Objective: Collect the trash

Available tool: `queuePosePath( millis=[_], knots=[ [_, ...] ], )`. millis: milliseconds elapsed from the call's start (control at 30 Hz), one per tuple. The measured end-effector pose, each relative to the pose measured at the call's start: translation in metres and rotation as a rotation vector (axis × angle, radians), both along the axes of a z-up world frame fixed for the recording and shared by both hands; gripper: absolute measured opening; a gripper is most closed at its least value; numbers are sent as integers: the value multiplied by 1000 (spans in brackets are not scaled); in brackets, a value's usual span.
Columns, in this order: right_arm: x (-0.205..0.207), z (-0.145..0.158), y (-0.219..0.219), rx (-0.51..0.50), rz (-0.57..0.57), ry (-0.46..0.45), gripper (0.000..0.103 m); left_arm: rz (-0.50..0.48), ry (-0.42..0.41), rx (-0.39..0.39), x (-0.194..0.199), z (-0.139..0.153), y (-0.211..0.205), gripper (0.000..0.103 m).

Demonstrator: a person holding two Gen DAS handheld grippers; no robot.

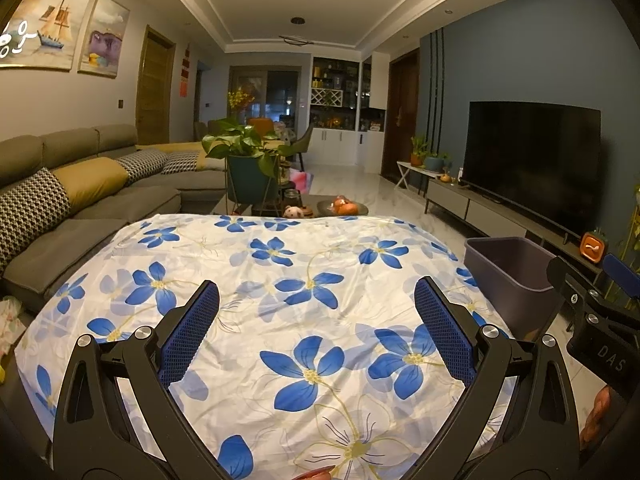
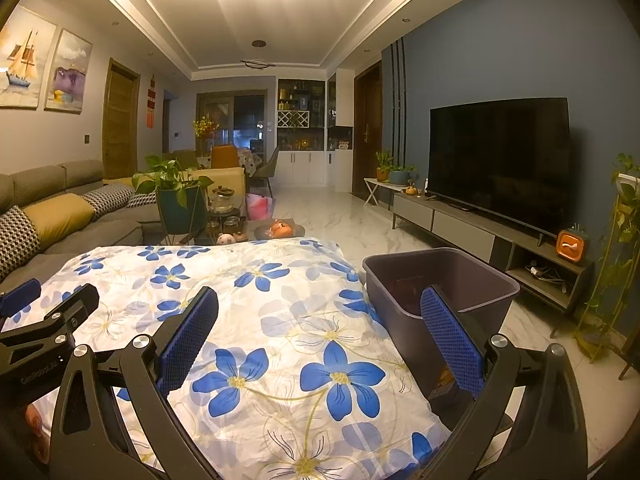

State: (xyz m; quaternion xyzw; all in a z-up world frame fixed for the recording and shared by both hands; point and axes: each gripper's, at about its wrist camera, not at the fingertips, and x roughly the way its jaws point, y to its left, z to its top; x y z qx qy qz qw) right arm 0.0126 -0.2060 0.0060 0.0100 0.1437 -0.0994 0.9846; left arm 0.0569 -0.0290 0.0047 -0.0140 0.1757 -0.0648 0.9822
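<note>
1. Both grippers hover above the cloth (image 1: 280,320), a white sheet printed with blue flowers that covers the table. Nothing is in either one.
2. Left gripper (image 1: 316,300): its fingers are spread wide, blue pads facing each other across bare cloth, holding nothing.
3. Right gripper (image 2: 320,308): also spread wide and carrying nothing. Its right finger (image 2: 452,344) overlaps the bin (image 2: 440,276) in this view; I cannot tell if it touches.
4. The bin is a dark, open-topped tub standing just beside the table's right edge, on the floor side toward the TV (image 2: 500,160). Something dark lies at its bottom, too dim to name.
5. Where is the trash? No loose piece shows on the cloth in either view. A reddish scrap peeks in at the bottom edge of the left view, too cropped to identify.
6. My read: this is either the very start or the very end of the job. With the cloth bare and both grippers unloaded, it looks closer to done.
7. If anything is left, the next move calls for a search: tilt the cameras down to the near edge of the table, find a piece, bring a wide gripper over it, close, then carry it right and release above the bin.
</note>
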Motion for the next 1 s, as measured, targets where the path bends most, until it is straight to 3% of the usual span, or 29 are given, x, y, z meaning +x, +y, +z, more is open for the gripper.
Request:
queuePosePath(
  millis=[1000],
  knots=[
    [-1,2,-1,2,0,-2,97,-11,-1,-9,0,2,-5,96]
  ],
)
